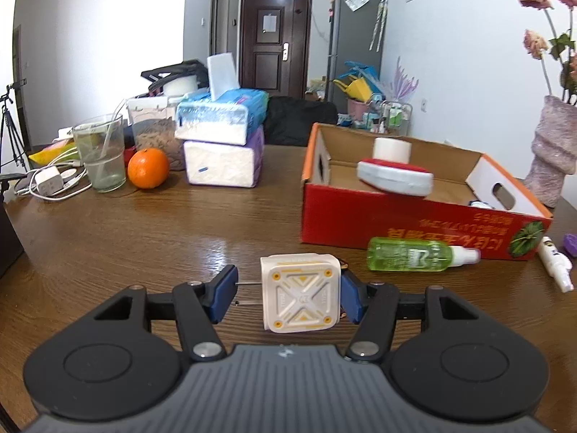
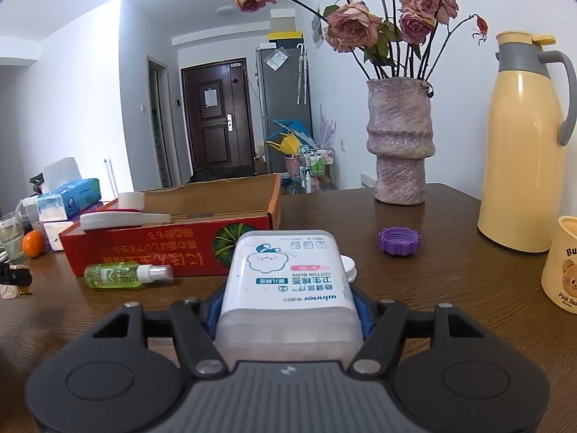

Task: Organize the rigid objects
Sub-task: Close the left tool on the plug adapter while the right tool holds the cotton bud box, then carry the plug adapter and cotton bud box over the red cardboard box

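Note:
My left gripper (image 1: pixel 288 294) is shut on a white and yellow plug adapter (image 1: pixel 301 294), its prongs against the left pad, held just above the wooden table (image 1: pixel 144 231). My right gripper (image 2: pixel 288 310) is shut on a white cotton bud box (image 2: pixel 288 278), held over the table in front of the red cardboard box (image 2: pixel 162 249). That box (image 1: pixel 396 227) holds a white and red case (image 1: pixel 395 178) and a white roll (image 1: pixel 392 149). A green spray bottle (image 1: pixel 414 254) lies on its side before the box; it also shows in the right wrist view (image 2: pixel 122 275).
At the left back stand tissue packs (image 1: pixel 221 144), an orange (image 1: pixel 148 167), a glass (image 1: pixel 99 153) and a charger with cables (image 1: pixel 47 182). A white tube (image 1: pixel 555 263) lies right of the box. A vase (image 2: pixel 398 140), a yellow thermos (image 2: pixel 523 144), a mug (image 2: pixel 562 263) and a purple cap (image 2: pixel 399 240) stand on the right.

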{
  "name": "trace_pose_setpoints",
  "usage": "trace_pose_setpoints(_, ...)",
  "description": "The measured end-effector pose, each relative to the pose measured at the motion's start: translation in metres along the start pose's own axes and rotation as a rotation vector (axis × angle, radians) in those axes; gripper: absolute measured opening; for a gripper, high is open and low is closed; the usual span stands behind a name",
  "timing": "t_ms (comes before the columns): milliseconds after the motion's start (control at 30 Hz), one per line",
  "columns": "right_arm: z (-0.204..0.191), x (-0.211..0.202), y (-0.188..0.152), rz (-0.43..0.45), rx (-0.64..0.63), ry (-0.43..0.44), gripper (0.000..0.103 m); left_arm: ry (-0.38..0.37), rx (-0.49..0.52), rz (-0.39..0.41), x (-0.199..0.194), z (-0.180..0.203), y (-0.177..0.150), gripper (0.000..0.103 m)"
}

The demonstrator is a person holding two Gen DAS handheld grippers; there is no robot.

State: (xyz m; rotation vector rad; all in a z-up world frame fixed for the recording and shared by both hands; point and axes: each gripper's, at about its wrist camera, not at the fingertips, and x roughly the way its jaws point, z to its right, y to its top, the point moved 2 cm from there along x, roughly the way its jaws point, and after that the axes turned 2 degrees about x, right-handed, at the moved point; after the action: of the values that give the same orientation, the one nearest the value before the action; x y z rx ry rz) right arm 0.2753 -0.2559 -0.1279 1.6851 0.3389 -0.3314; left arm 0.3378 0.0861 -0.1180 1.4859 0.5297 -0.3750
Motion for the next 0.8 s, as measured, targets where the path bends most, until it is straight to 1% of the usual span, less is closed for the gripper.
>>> trace_pose_setpoints(233,-0.009,-0.004,0.002,0.01,0.003,0.029,0.065,-0.044,0.016,0.046,-0.025,0.019,0.002,0.06)
trace_pose_setpoints(433,-0.015,-0.008,0.007,0.017,0.009,0.054,0.065,-0.079,0.034,0.069,-0.041,0.036,0.007,0.06)
trace_pose_setpoints(800,-0.037,-0.011,0.037,0.047,-0.01,0.107,0.065,-0.131,0.042,0.104,-0.057,0.065,0.029,0.06)
